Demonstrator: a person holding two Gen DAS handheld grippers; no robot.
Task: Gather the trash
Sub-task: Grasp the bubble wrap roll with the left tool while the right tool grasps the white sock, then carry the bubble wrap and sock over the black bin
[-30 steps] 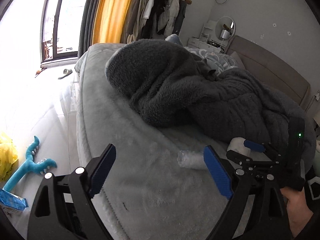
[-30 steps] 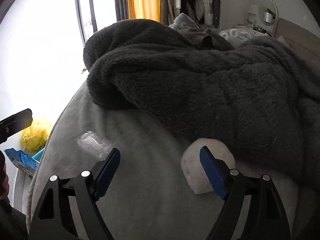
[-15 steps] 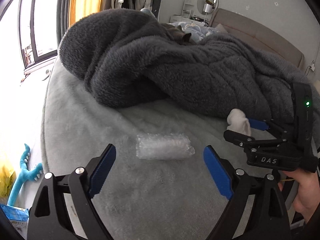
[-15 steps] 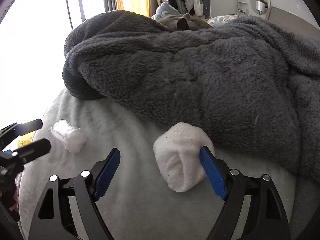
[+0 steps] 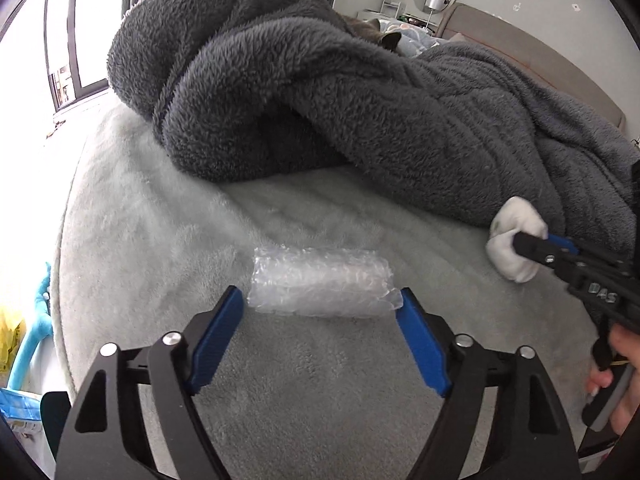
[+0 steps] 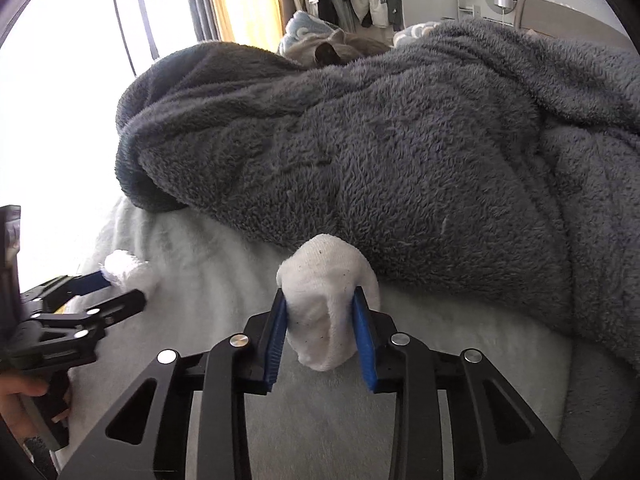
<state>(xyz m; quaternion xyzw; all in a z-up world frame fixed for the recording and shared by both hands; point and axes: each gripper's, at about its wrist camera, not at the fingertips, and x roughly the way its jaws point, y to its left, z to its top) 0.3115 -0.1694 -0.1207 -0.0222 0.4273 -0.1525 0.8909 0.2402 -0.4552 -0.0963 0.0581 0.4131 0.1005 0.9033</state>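
Note:
A clear roll of bubble wrap (image 5: 320,280) lies crosswise on the light grey bed cover (image 5: 320,408). My left gripper (image 5: 320,300) straddles it from the near side. Its jaws are closing, the blue fingertips reach the roll's two ends, and I see no squeeze on it. To the right, a balled white sock (image 6: 324,280) sits at the foot of the dark blanket, and my right gripper (image 6: 319,294) is shut on it, pads pressing its sides. The left wrist view shows the right gripper (image 5: 528,236) on the sock (image 5: 506,258).
A bulky dark grey fleece blanket (image 5: 320,100) is piled across the bed just behind both objects. A grey cat's ears (image 5: 390,38) show beyond it. The bed's rounded edge drops off at left, with a blue toy (image 5: 28,344) and a yellow bag (image 5: 8,336) on the floor.
My right gripper moved up to the white sock and shut on it. My left gripper came forward and down to the bubble wrap, and its jaws have narrowed around the roll.

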